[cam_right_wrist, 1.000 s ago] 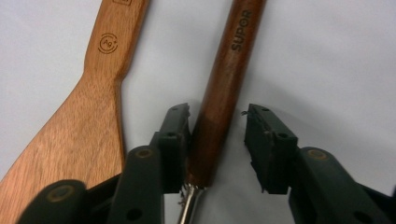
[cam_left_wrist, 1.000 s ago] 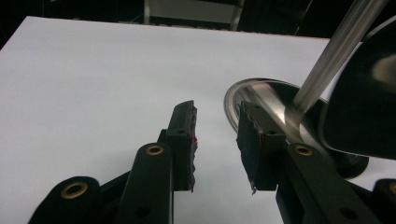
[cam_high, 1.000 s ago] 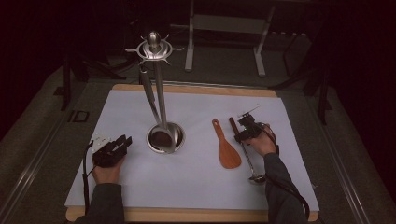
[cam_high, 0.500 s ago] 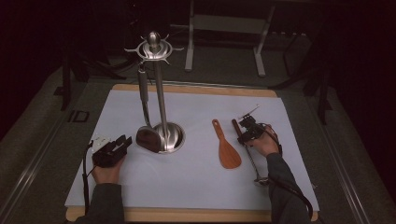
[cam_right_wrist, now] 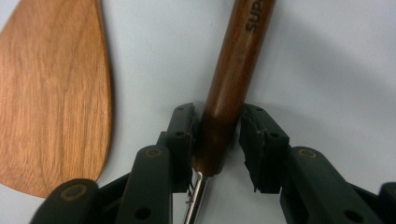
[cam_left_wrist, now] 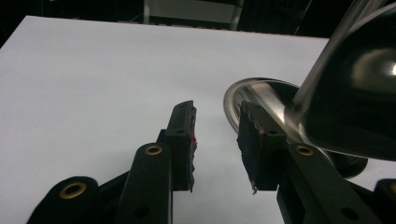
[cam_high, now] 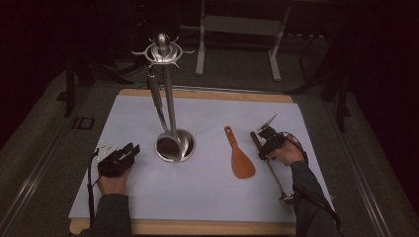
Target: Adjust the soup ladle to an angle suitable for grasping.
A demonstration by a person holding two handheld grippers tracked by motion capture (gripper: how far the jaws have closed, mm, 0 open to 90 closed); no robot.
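Low centre of the right gripper view, the right tool (cam_right_wrist: 217, 140) straddles a dark wooden handle (cam_right_wrist: 233, 79) lettered "SUP", jaws having just widened; the left tool (cam_left_wrist: 215, 140) stands spread, empty.

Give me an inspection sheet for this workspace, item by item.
Surface: white mat over a wooden board, flat.
Job's things: wooden-handled utensil lies on the mat, its handle between the right gripper's jaws; a gap shows at one pad, so not clamped.
Other utensils: wooden spatula flat beside it; ladle hangs on the metal stand.
Clutter: nothing seen.
Grippers: right gripper has just been opening, jaws astride the handle; left gripper open, nothing between its jaws, near the stand's base.
Cables: one trails from each gripper.
Surroundings: dark floor, metal frame legs behind the table.
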